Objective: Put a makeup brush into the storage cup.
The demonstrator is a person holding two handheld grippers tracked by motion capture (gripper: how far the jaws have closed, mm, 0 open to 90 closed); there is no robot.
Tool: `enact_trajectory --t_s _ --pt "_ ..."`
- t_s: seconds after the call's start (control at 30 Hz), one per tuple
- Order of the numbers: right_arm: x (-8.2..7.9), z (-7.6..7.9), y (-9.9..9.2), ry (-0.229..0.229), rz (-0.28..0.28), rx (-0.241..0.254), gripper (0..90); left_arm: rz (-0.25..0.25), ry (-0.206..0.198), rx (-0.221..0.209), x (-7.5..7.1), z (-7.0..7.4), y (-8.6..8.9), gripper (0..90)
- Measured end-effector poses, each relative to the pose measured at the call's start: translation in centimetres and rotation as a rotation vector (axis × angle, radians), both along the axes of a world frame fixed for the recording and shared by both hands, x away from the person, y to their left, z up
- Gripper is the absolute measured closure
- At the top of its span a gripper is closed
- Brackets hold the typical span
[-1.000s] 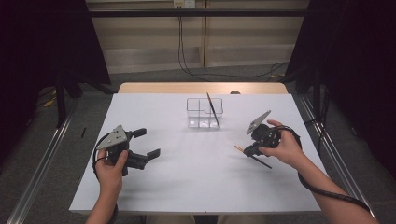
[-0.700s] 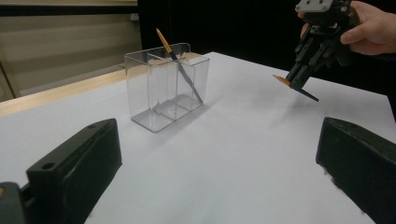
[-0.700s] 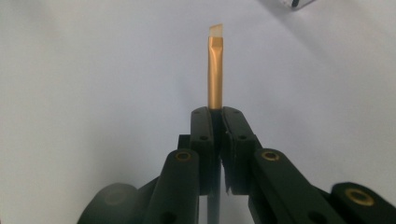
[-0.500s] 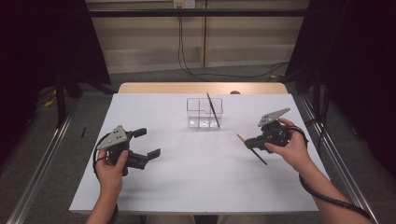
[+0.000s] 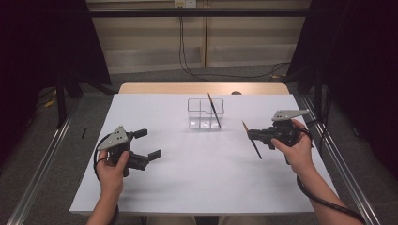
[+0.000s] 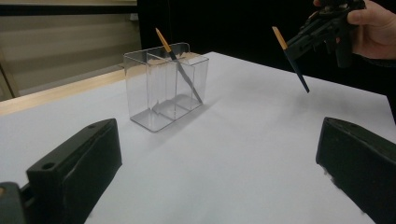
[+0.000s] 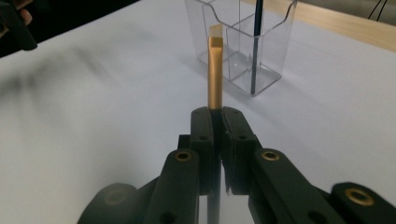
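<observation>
Clear three-compartment holder (image 5: 205, 113) standing mid-table on white table cover (image 5: 197, 178). One paintbrush (image 5: 214, 110) leaning inside right-hand compartment, bristle end up; other compartments bare. Right gripper (image 5: 257, 135) clamped tight on second paintbrush (image 5: 252, 140), raised off the surface right of holder, gold ferrule beyond the jaws. Left gripper (image 5: 146, 143) spread wide, gripping nothing, well left of holder.

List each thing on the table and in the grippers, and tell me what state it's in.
Clear organizer: upright on the table.
Brush in organizer: leaning, bristle end up.
Held brush: clamped, lifted off the table.
Right gripper: shut on the held brush.
Left gripper: open, empty.
</observation>
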State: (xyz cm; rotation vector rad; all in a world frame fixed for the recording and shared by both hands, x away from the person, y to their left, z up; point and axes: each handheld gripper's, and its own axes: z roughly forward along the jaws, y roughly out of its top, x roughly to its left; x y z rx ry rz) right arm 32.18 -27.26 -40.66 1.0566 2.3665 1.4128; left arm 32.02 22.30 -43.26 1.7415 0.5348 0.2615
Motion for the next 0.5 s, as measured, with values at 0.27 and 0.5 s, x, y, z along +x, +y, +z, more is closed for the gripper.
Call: enact_trajectory --t_s 0.27,0.5 --pt "-0.37 0.27 -0.08 -0.069 -0.043 0.064 84.3 -0.004 -0.002 0.0 0.03 0.01 0.05 0.1" --pt "-0.54 0.42 0.1 -0.1 -0.057 0.11 84.3 -0.003 0.0 -0.002 0.02 0.01 0.07 0.1"
